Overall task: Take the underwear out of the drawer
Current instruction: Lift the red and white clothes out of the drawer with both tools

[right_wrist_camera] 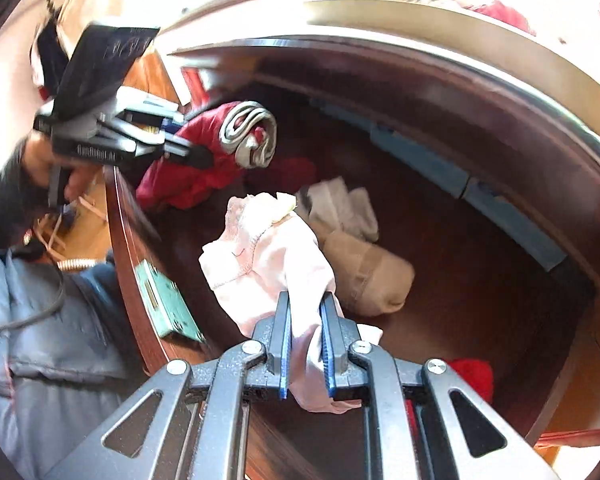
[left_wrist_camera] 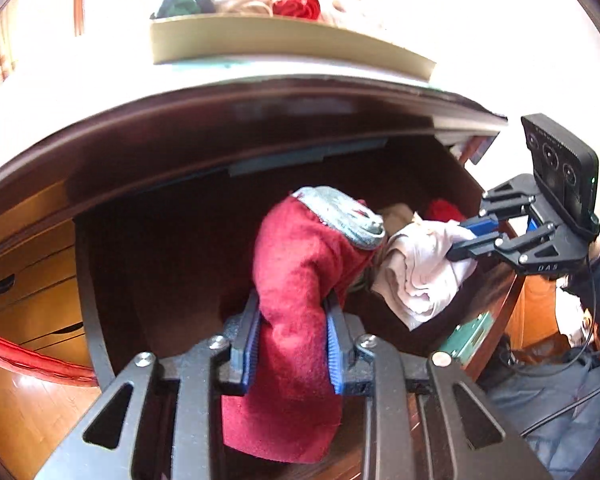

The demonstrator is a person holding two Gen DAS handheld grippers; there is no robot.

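Observation:
My left gripper is shut on red underwear with a grey waistband, held above the open dark wooden drawer. In the right wrist view the left gripper shows at the upper left, gripping the same red underwear. My right gripper is shut on pale pink underwear, lifted over the drawer. In the left wrist view the right gripper holds the pink underwear at the right.
Beige and grey garments and a red one lie in the drawer. A tray with clothes sits on the desk top above. A green lock plate is on the drawer front. Wooden floor lies below.

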